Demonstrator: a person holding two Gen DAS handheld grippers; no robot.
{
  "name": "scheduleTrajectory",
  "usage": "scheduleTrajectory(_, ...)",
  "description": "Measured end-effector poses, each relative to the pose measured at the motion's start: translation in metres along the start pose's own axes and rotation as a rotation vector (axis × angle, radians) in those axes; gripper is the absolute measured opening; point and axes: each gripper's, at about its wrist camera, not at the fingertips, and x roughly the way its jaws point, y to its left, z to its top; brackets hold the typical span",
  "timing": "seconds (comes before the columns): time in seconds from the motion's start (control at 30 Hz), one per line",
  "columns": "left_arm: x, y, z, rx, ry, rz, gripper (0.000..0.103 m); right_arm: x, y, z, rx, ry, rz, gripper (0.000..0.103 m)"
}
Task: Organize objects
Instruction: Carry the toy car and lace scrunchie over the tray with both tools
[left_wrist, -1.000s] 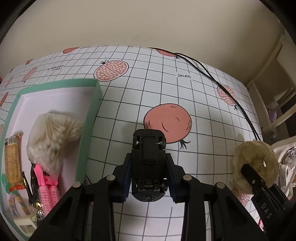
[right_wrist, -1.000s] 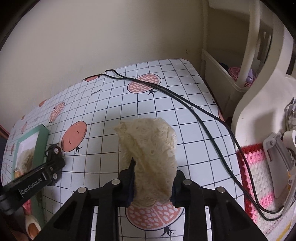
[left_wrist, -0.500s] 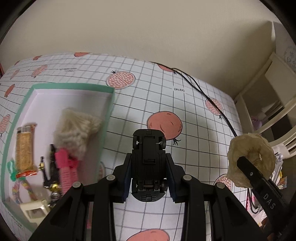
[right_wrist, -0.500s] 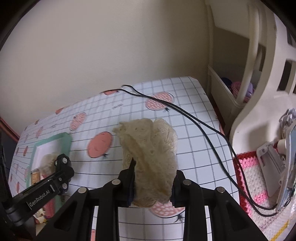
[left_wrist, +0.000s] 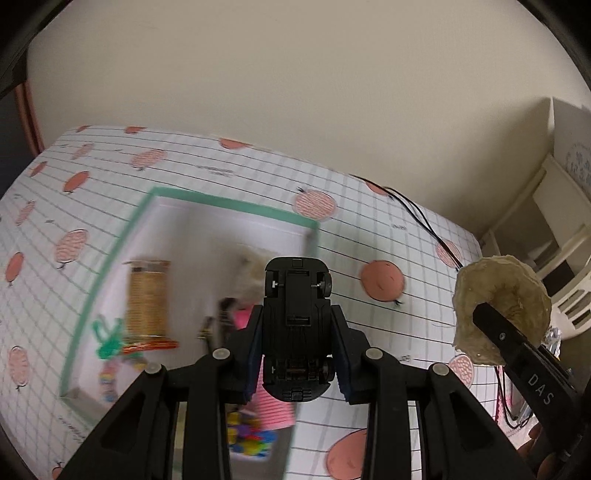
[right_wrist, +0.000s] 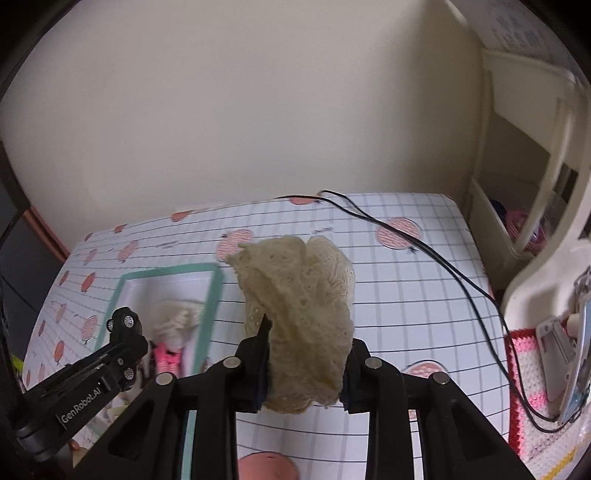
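both your grippers are loaded, held above the table.

your left gripper (left_wrist: 295, 332) is clamped on a black toy car (left_wrist: 297, 328), underside up, over the green-rimmed tray (left_wrist: 236, 205) with its blurred clutter. your right gripper (right_wrist: 304, 354) pinches a cream lace cloth (right_wrist: 299, 317) above the fruit-print tablecloth (right_wrist: 406, 288), right of the tray.

One toy car (left_wrist: 296, 325), one lace scrunchie (right_wrist: 301, 317), one tray (left_wrist: 236, 205).

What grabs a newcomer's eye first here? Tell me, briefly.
The black toy car, clamped belly-up in the left gripper above the green tray. Next, the cream lace scrunchie pinched in the right gripper over the fruit-print tablecloth.
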Motion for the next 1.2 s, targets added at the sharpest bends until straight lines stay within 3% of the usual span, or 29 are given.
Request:
scheduleTrajectory(0.63,-0.052,0.088,-0.001,-0.115,-0.103,0.085,0.035,-0.015,0.102,-0.009,-0.130,-0.011,0.086,0.030)
scheduleTrajectory(1.2,-0.061,0.164,-0.007,-0.293,-0.116,0.074,0.035,-0.019,0.163,-0.021,-0.201,-0.004,0.153,0.030)
